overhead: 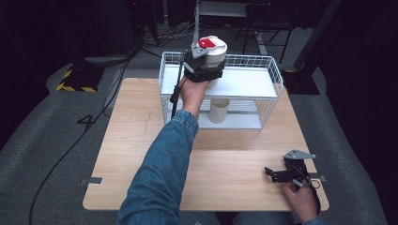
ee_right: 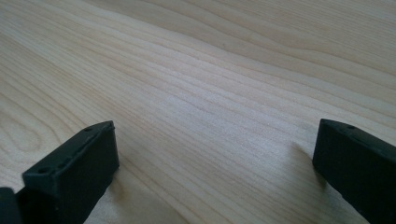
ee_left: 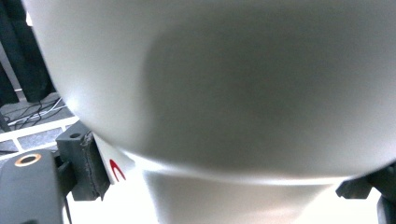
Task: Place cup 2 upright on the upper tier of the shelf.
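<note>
A white cup [overhead: 217, 52] with a red mark on its top is at the back left of the upper shelf of a white wire rack [overhead: 272, 70]. My left gripper [overhead: 205, 71] is shut on this cup. Whether the cup rests on the shelf or hangs just above it I cannot tell. In the left gripper view the white cup [ee_left: 224, 84] looms very close, and the left gripper [ee_left: 224, 184] has one black jaw on each side of it. A second, beige cup [overhead: 219, 110] stands on the lower shelf. My right gripper [overhead: 271, 173] [ee_right: 215, 168] lies on the table, open, with nothing between its jaws.
The wooden table [overhead: 141, 154] is bare between the rack and its near edge. The rack stands at the table's far middle. A black cable [overhead: 70, 145] trails over the grey floor to the left. Dark stands and more cables sit behind the rack.
</note>
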Tool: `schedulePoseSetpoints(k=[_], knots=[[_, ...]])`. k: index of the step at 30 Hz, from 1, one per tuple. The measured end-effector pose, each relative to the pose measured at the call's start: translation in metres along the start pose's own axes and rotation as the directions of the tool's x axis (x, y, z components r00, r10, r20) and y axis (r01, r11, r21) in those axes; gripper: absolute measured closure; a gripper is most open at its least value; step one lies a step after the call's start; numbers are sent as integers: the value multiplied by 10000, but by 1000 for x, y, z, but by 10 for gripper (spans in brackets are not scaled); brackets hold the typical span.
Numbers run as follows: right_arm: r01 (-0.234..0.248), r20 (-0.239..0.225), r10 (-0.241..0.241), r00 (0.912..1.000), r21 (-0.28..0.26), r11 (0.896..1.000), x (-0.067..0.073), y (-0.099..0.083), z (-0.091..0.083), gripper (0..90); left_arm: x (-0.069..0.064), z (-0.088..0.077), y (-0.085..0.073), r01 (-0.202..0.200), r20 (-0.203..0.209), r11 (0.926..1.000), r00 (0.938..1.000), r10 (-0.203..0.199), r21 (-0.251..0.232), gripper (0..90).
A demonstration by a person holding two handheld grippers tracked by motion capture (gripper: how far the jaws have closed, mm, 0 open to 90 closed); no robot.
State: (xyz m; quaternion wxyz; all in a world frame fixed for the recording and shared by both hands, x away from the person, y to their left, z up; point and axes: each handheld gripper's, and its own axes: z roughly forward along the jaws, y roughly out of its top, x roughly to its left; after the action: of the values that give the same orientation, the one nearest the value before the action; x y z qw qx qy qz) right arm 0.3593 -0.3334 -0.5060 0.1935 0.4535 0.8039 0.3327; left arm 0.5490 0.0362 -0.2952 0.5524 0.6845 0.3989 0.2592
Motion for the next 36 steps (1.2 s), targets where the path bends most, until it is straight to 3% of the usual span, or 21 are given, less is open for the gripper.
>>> schedulePoseSetpoints(k=[9, 12, 16, 24, 28, 36], knots=[[5, -4, -5, 10000, 2, 10000, 0, 0, 0, 4, -1, 0, 1, 72, -118, 10000, 9999, -71, 45, 122], [-7, 1, 7, 10000, 3, 10000, 0, 0, 0, 4, -1, 0, 1, 70, -295, 10000, 9995, -70, 25, 17], [-1, -3, 1, 10000, 0, 10000, 0, 0, 0, 4, 0, -5, 2, 183, -9, 9998, 9998, -183, 85, 0], [39, 2, -39, 10000, -22, 10000, 0, 0, 0, 4, 3, -28, 3, 341, 209, 9993, 9992, -338, -145, 0], [5, -8, -5, 10000, 0, 10000, 0, 0, 0, 4, 3, -42, 2, 580, 528, 9981, 9970, -569, -185, 0], [19, -8, -19, 10000, 8, 10000, 0, 0, 0, 4, -4, -78, 2, 207, 677, 9986, 9976, -174, -478, 0]])
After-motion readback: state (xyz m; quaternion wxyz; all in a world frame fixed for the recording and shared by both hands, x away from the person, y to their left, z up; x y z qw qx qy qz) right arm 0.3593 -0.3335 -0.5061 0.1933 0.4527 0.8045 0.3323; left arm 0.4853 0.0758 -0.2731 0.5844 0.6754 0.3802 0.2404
